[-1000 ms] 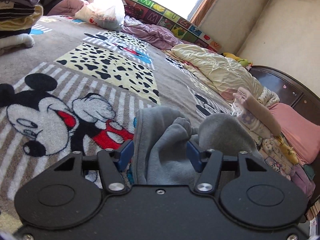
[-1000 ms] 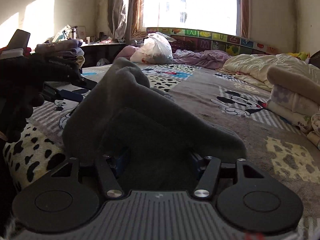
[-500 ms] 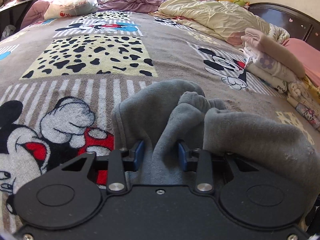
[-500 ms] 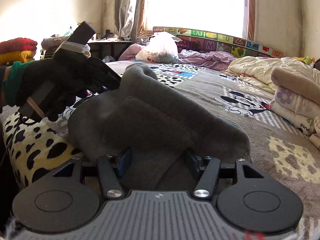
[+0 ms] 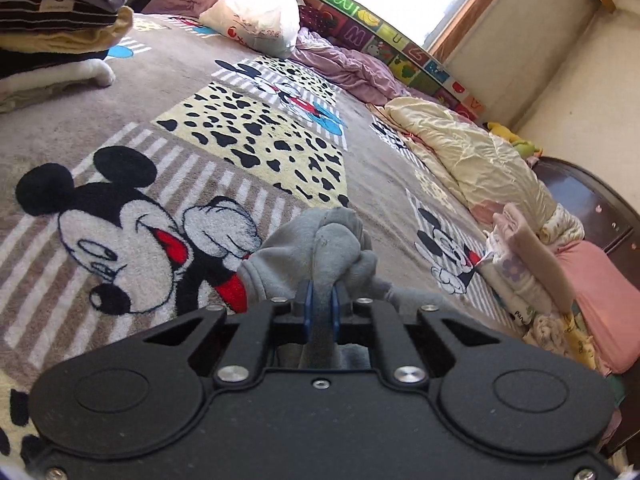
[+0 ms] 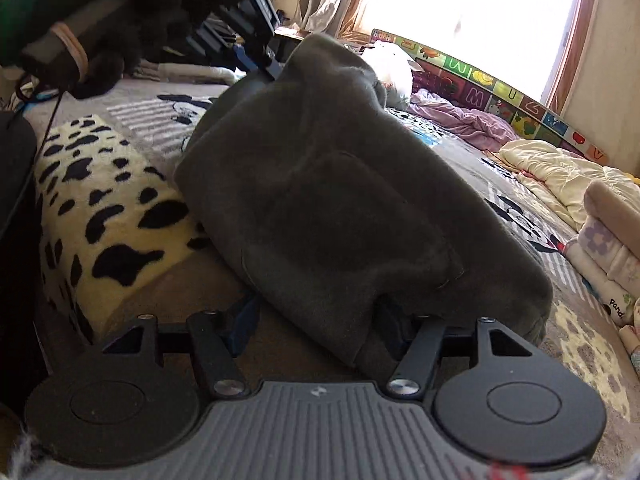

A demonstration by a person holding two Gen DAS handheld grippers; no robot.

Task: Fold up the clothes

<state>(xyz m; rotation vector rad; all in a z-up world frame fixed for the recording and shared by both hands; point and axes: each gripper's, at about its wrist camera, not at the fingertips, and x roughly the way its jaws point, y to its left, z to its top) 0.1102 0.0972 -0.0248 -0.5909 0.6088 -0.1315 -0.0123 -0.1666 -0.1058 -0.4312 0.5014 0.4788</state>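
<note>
1. Pinching a bunched fold of the soft grey fleece garment [image 5: 332, 248], the left gripper [image 5: 320, 312] is clamped tight.
2. The right gripper [image 6: 316, 320] stands wide apart around its near edge, on the plush cartoon blanket [image 5: 224, 136].

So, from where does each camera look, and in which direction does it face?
Left wrist: sits on the left tool, faces across the bed blanket to the window corner; its tool is shut on the grey garment.
Right wrist: sits on the right tool, faces the window; its tool is open around the garment; a gloved hand shows.
Shared: garment, blanket, white bag.
</note>
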